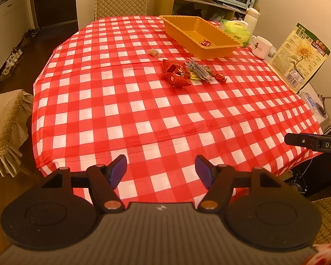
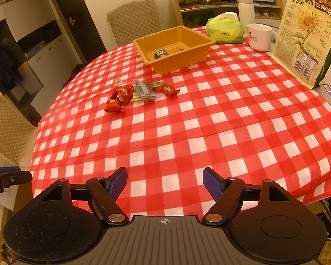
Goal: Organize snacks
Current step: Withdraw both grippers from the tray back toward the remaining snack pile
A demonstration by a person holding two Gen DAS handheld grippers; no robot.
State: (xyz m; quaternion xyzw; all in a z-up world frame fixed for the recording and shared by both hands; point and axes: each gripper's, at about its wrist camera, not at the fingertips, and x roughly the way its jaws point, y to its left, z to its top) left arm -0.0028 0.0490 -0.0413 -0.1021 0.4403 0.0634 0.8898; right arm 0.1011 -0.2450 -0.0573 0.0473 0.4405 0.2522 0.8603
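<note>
1. Holding both tools over the near edge of the table (image 1: 112, 110), we are looking across the red-and-white checked cloth; the left gripper (image 1: 160, 169) is showing at the bottom centre of its frame with its blue pads apart and nothing between them.
2. We are seeing the right gripper (image 2: 164, 182) in the same state at the bottom centre of its own frame: jaws apart, empty.
3. We are finding the snacks as a small heap (image 1: 188, 72) just above the middle of the left frame: red foil packets (image 2: 119, 99), a grey sachet (image 2: 144, 89) and a twisted red candy (image 2: 167, 90), all touching or nearly so.
4. One small wrapped piece (image 1: 154, 52) is lying apart, up and to the left of the heap.
5. The orange tray (image 1: 216, 50) is sitting beyond the heap, toward the upper right of the left frame, already holding a red sweet (image 1: 205, 42) and, in the right view, a dark round one (image 2: 160, 54).
6. We are judging that the heap is the main risk: the packets overlap, so closing on one may be dragging or flicking its neighbours.
7. The foil looks slick and flat, so the pads may be slipping off, or pinching the cloth and pulling it along.
8. The mug (image 2: 259, 37) and the standing sunflower-seed bag (image 2: 304, 37) are sitting on the right, near the tray; a wide swing of the right tool may be knocking them.
</note>
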